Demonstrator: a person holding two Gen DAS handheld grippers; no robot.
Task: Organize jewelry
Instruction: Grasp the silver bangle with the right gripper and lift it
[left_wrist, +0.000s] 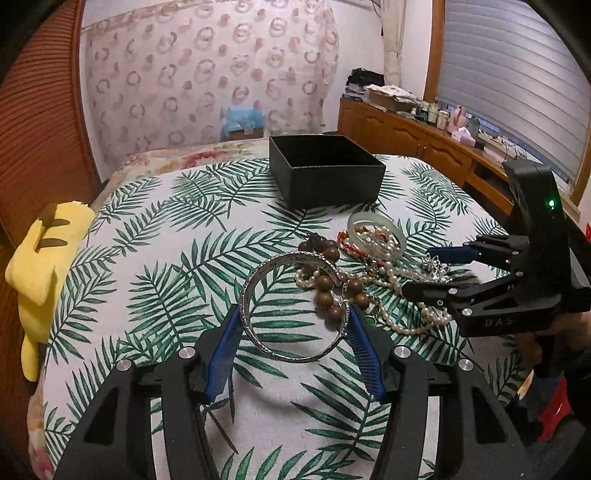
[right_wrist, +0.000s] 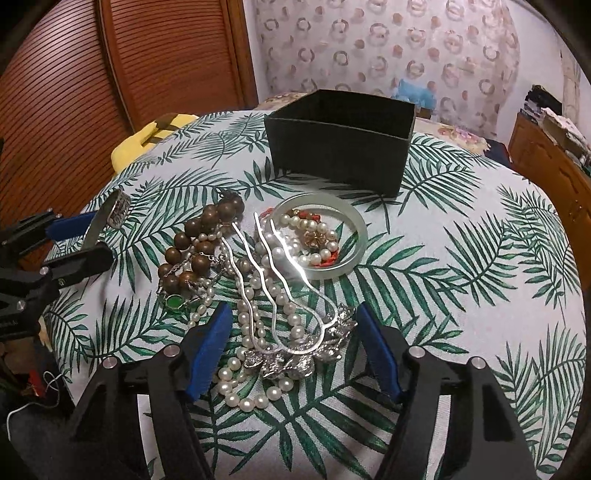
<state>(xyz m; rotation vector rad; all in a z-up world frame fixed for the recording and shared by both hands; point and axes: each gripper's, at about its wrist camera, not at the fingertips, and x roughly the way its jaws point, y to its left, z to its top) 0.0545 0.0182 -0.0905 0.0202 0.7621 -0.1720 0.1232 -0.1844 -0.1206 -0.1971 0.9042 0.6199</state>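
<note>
On the palm-print cloth (left_wrist: 155, 236), between the left gripper (left_wrist: 293, 325) pads, clamped upright: silver bangle (left_wrist: 293, 308), engraved, lettering too small to read. Only from the right wrist: wavy silver hairpin (right_wrist: 273, 295) over pearls (right_wrist: 255, 332), straddled untouched by the wide-spread right gripper (right_wrist: 293, 328). Behind, black box (right_wrist: 340, 147), interior hidden. Legible on the right gripper's body: "DAS".

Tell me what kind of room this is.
Most likely a bedroom at home. The jewelry lies on a leaf-print cloth that seems to cover a bed, with a yellow plush toy at its edge, a cluttered wooden dresser under a blinded window, and louvered closet doors.
</note>
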